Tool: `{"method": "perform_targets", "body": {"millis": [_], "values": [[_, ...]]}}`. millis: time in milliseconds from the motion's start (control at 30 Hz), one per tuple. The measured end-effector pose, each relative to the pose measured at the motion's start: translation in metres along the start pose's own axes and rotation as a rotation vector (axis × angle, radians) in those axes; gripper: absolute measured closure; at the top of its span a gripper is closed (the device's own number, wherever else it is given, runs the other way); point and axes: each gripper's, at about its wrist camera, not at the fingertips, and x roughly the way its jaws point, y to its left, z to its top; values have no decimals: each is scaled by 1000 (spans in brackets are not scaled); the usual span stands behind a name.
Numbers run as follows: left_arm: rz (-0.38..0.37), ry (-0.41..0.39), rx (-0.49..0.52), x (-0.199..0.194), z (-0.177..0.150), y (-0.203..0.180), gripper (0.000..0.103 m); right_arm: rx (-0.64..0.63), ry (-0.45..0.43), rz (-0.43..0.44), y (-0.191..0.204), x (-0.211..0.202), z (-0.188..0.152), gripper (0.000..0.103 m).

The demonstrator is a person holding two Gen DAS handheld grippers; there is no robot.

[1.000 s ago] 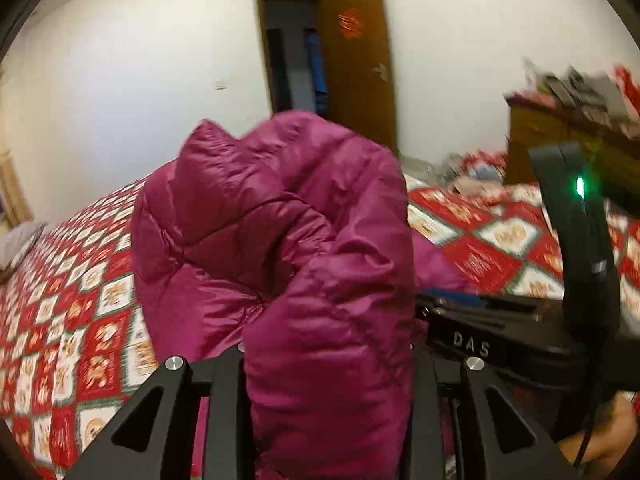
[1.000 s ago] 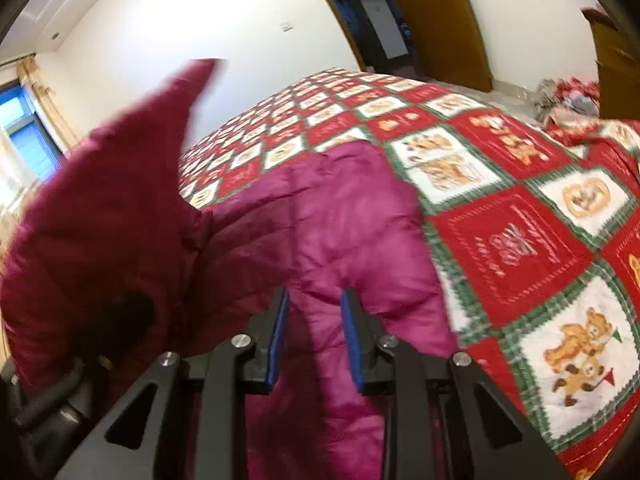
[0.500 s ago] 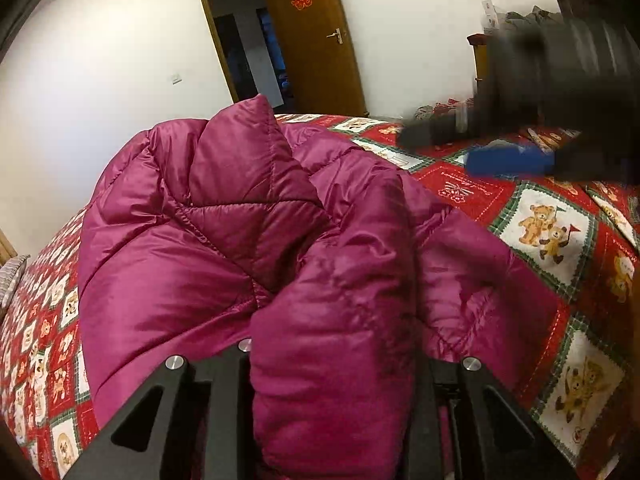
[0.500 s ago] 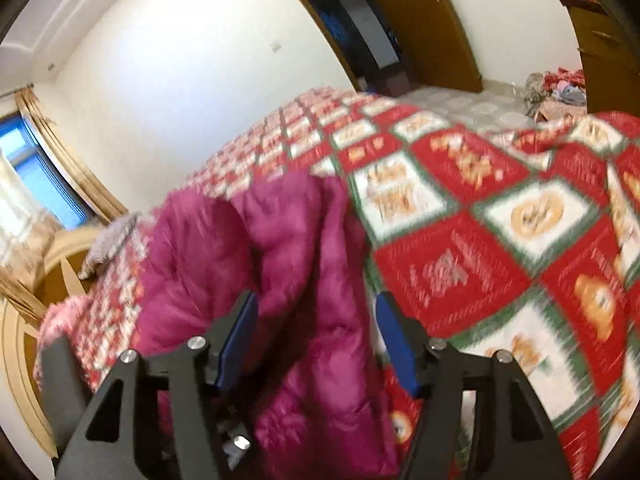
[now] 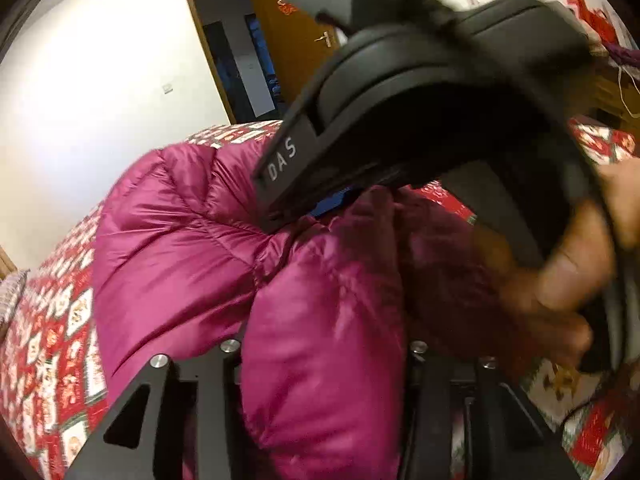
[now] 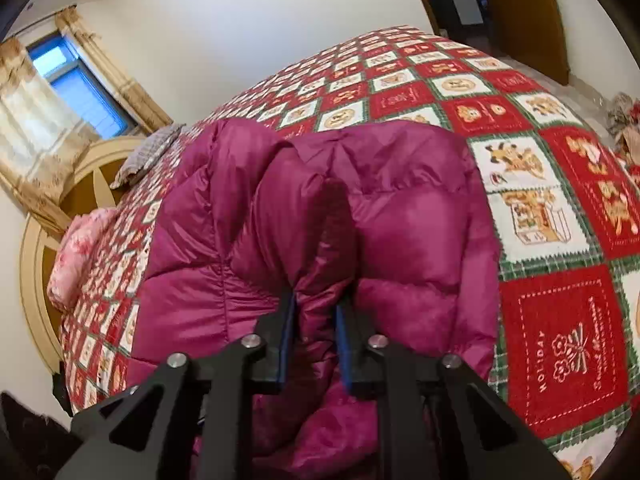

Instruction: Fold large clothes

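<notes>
A magenta quilted down jacket point(image 6: 400, 208) lies bunched on a bed with a red, white and green patchwork quilt point(image 6: 560, 320). My right gripper point(image 6: 314, 320) is shut on a fold of the jacket, its blue pads pressing the fabric. In the left wrist view the jacket point(image 5: 172, 240) fills the middle, and a thick fold of it sits between the jaws of my left gripper point(image 5: 324, 360), which is shut on it. The right gripper's black body point(image 5: 420, 100) and the hand holding it cross close above the jacket there.
A brown door point(image 5: 288, 40) stands open in the white far wall. A curtained window point(image 6: 76, 80), a curved wooden headboard point(image 6: 32, 280) and a pink pillow point(image 6: 76, 248) are at the bed's head. Clothes lie on the floor point(image 6: 624, 120) at the right.
My right gripper, open half a second ago, has shut on a fold of the jacket. The right gripper has moved in close above the left one. The left keeps its hold.
</notes>
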Motion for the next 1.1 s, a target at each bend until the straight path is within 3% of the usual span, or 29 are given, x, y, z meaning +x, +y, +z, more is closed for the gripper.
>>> {"method": "perform_targets", "body": {"millis": [167, 200, 267, 333, 467, 533, 633, 700, 833, 933, 1000, 1100], "values": [[18, -17, 106, -39, -22, -12, 48, -20, 14, -14, 4, -1, -2, 87], [26, -19, 121, -47, -27, -13, 44, -30, 17, -25, 7, -1, -3, 87], [32, -35, 151, -67, -39, -15, 22, -34, 22, -37, 6, 0, -3, 88], [13, -42, 146, -87, -50, -11, 20, -11, 27, -26, 1, 0, -2, 88], [-81, -27, -23, -102, -59, 32, 20, -7, 31, -13, 2, -6, 3, 88], [-110, -33, -184, -104, -56, 70, 20, -43, 13, -14, 8, -18, 8, 89], [-85, -35, -452, -95, -44, 135, 20, -58, -9, 11, 10, -38, 17, 89], [-46, -22, -550, -81, -34, 163, 20, -69, -20, 17, 9, -50, 23, 89], [5, 2, -617, -48, -7, 183, 20, -96, -22, -45, 2, -57, 27, 90], [-16, 30, -632, -22, 15, 171, 20, -48, -7, -48, -18, -53, 23, 90], [-17, 56, -607, -3, 26, 164, 20, -11, -3, -42, -30, -49, 18, 90], [57, 128, -521, 24, 35, 136, 20, 12, 4, -36, -40, -44, 13, 90]]}}
